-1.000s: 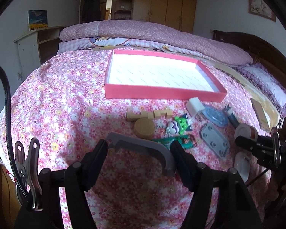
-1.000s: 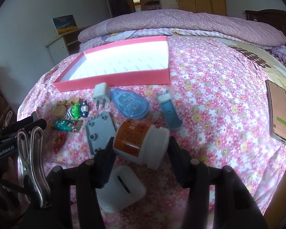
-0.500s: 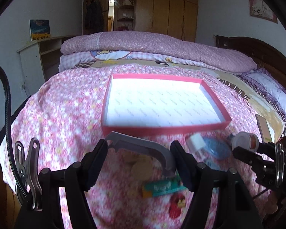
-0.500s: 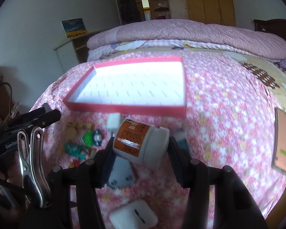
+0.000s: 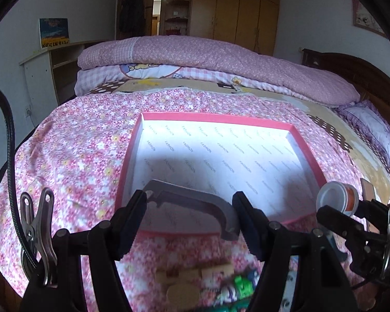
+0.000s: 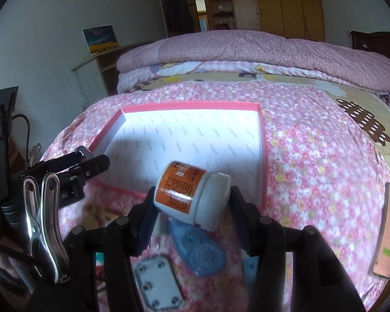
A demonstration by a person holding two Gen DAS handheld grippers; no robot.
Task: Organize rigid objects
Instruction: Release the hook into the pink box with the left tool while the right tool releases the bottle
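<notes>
My left gripper is shut on a grey curved metal bracket and holds it over the near edge of the pink tray, which has a white printed floor. My right gripper is shut on a white pill bottle with an orange label, held lying sideways above the tray's near right corner. The bottle also shows in the left wrist view, at the right.
Loose items lie on the floral bedspread below the grippers: wooden blocks, a wooden disc, a green toy, a blue oval piece, a grey plate. A phone lies at right. Folded quilts lie behind the tray.
Both grippers have risen and moved forward from the loose items to the tray's near edge, each still holding its object.
</notes>
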